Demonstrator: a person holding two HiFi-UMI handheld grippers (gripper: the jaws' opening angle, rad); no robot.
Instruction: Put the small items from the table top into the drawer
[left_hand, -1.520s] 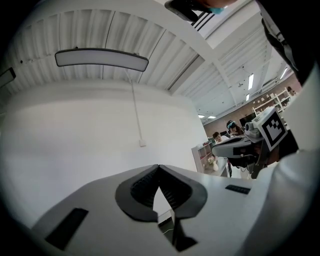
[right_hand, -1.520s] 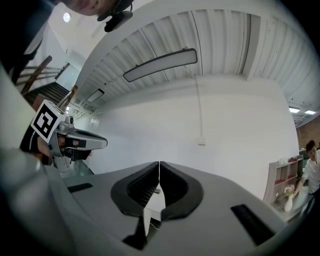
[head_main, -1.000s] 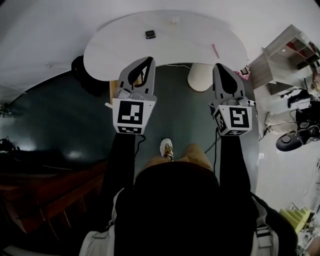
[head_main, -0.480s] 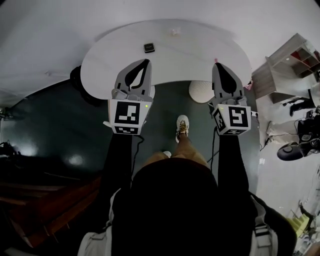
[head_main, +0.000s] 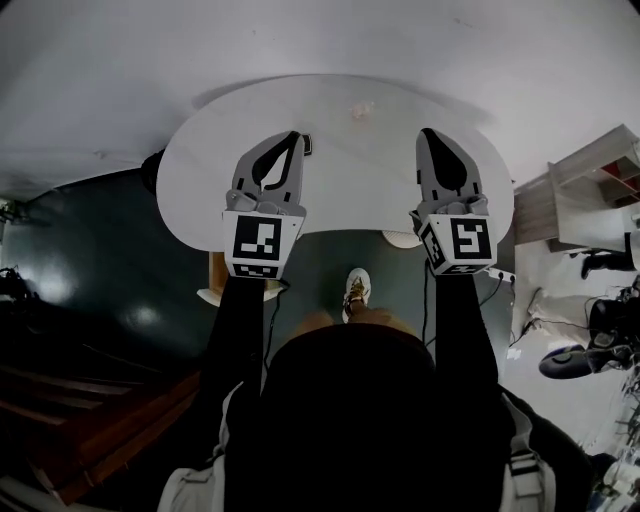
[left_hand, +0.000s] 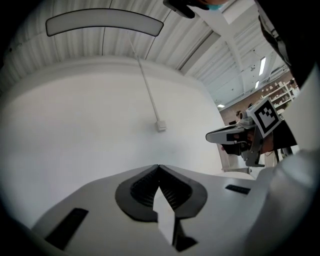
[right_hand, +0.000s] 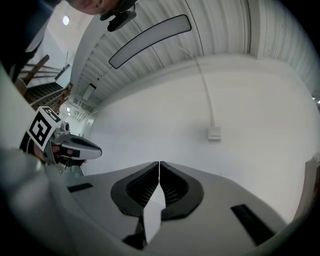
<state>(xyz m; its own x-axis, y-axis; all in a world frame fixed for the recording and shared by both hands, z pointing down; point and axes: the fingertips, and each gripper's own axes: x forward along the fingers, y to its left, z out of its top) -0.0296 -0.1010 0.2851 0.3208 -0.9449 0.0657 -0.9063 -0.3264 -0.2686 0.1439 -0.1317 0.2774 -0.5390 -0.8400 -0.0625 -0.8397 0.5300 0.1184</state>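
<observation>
Two grippers (head_main: 295, 136) (head_main: 429, 133), one table (head_main: 350, 190), two small items (head_main: 362, 109) (head_main: 308, 146).

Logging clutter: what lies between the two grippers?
Head view: only bare table top between left gripper and right gripper; a small dark item shows beside the left one.

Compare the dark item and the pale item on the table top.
The dark item is black-looking; the pale item nearly matches the white table. The dark item is partly hidden behind the left gripper; the pale item shows in full. The dark item lies nearer the person; the pale item lies farther back. Both are small and rest on the table top.
</observation>
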